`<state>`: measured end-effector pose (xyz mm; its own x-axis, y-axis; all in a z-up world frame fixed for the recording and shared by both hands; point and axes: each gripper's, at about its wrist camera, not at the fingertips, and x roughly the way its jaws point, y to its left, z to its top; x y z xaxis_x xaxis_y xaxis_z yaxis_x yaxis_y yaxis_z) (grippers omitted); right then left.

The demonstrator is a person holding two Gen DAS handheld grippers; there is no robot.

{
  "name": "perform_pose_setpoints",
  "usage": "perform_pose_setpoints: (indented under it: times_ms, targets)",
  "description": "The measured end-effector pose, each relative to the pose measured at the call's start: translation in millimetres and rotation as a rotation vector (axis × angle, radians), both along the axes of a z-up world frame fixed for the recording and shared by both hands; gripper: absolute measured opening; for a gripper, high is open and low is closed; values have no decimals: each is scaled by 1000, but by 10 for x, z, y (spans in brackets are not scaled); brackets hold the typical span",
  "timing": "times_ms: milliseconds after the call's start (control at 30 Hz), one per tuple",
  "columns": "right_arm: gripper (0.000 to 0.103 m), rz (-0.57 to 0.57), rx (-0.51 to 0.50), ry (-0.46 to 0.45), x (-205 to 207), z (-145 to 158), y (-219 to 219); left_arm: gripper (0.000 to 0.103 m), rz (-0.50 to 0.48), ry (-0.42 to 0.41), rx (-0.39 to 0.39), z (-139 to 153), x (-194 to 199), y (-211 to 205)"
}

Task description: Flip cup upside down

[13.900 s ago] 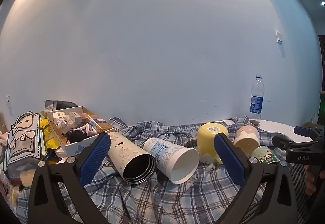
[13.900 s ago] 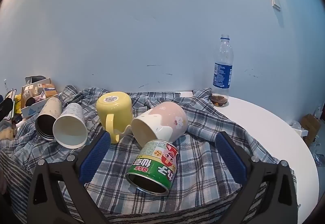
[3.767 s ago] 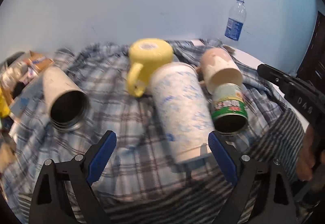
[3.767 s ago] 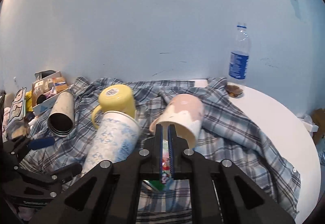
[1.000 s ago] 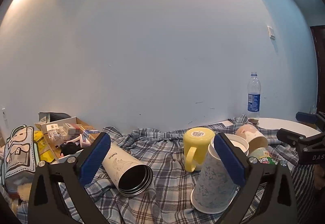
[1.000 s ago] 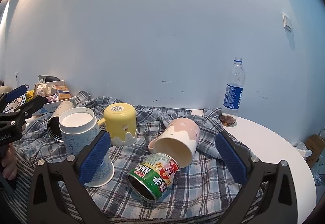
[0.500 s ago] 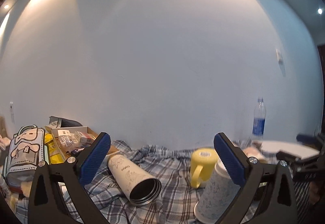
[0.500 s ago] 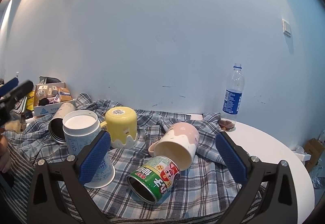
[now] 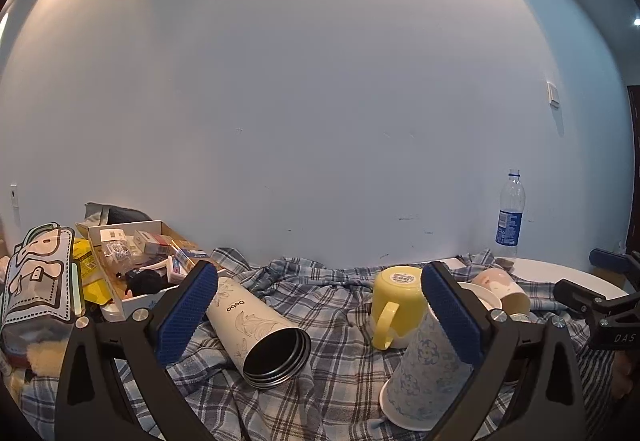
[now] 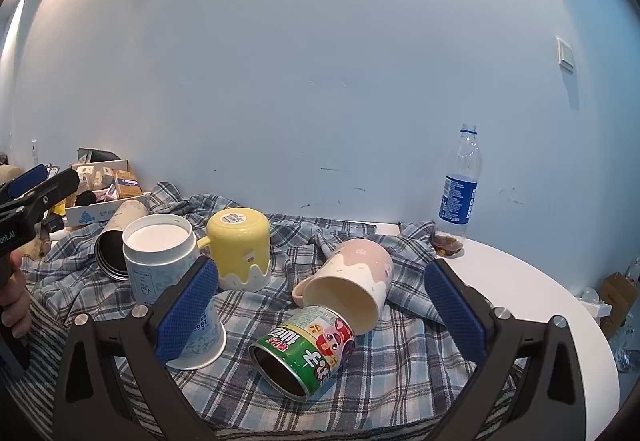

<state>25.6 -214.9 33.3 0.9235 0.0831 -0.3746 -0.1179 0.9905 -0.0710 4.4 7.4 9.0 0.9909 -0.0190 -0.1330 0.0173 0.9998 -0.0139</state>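
The blue-patterned paper cup (image 10: 172,281) stands upside down, its wide mouth on the plaid cloth (image 10: 400,373), just beside the yellow mug (image 10: 240,249), which is also inverted. The left gripper (image 9: 320,321) has its jaws spread wide and holds nothing. The right gripper (image 10: 324,305) is also spread wide and empty. A pink mug (image 10: 352,281) lies on its side, touching a green can (image 10: 308,353). A steel tumbler (image 9: 256,329) lies on the cloth.

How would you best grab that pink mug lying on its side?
Probably pinch the rim of the pink mug from the front, one finger inside its open mouth, which faces the right gripper. Its handle sits low on the left, and the green can crowds the lower edge.
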Motion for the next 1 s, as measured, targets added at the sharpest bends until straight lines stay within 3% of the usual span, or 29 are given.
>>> perform_pose_setpoints:
  times_ms: [1000]
  targets:
    - [103,0,-8,6,8,-12,12,103,-10,-24,13,15,-41,-10]
